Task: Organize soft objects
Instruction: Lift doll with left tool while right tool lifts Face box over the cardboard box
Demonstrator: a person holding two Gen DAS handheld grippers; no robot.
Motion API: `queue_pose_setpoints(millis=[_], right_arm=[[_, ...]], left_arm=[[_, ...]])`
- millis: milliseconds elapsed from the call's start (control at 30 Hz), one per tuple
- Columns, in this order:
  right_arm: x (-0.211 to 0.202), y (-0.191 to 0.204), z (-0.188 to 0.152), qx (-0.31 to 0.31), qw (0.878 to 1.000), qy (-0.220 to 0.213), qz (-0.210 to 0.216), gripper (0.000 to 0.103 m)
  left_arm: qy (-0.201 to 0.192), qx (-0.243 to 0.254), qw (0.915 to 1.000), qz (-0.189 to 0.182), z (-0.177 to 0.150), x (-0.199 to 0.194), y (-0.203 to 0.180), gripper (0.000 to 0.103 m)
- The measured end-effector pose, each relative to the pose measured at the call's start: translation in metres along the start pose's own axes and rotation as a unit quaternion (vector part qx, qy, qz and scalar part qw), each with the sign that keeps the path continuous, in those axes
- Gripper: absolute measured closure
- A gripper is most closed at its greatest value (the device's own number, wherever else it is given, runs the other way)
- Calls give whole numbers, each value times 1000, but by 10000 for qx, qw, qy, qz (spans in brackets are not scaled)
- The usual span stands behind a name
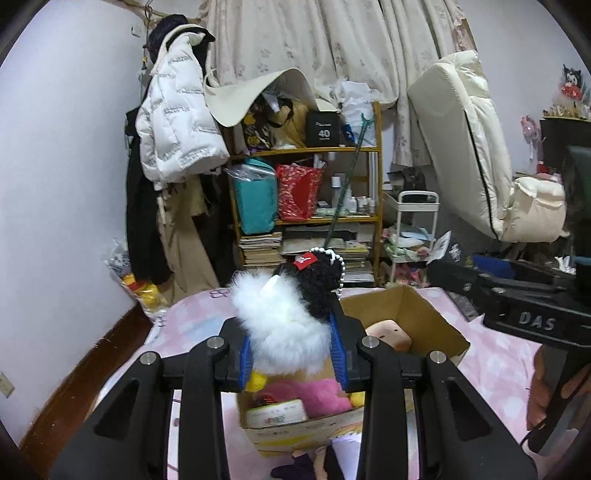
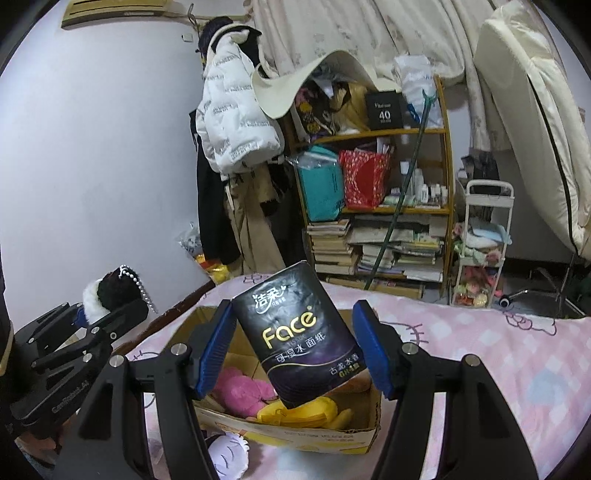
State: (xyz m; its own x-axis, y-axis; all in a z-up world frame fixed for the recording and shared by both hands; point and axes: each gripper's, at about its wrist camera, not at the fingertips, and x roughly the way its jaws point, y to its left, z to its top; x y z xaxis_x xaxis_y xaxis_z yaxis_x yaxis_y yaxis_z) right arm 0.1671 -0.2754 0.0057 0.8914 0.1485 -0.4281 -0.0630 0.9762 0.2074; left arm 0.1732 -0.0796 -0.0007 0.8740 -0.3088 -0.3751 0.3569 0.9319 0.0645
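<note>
The left claw (image 1: 291,354) is clenching a fluffy white-and-black plush (image 1: 291,314), lifting it clear above the near left part of the box (image 1: 436,325); a bead chain (image 1: 338,264) and a red tag (image 1: 304,261) are showing on its dark top. The right claw (image 2: 295,347) is standing released, its blue pads (image 2: 214,350) spread wide, and a black tissue pack (image 2: 303,332) is hanging tilted between them over the box, touching neither pad as far as I can see. Inside the box, a pink plush (image 2: 242,393) and a yellow toy (image 2: 299,411) are lying together. The box is sitting on a bed (image 2: 480,354) with a pink sheet. Farther back, a shelf (image 2: 380,206) of books and bags is standing against the curtain (image 2: 369,33).
</note>
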Motion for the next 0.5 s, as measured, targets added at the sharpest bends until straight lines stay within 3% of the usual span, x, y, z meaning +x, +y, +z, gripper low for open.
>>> queue_pose_setpoints(millis=[500], right_arm=[[25,-1,-20,-34,9991,421,-93,34]], left_arm=[[530,99,9984,142,-19,32,1,69]])
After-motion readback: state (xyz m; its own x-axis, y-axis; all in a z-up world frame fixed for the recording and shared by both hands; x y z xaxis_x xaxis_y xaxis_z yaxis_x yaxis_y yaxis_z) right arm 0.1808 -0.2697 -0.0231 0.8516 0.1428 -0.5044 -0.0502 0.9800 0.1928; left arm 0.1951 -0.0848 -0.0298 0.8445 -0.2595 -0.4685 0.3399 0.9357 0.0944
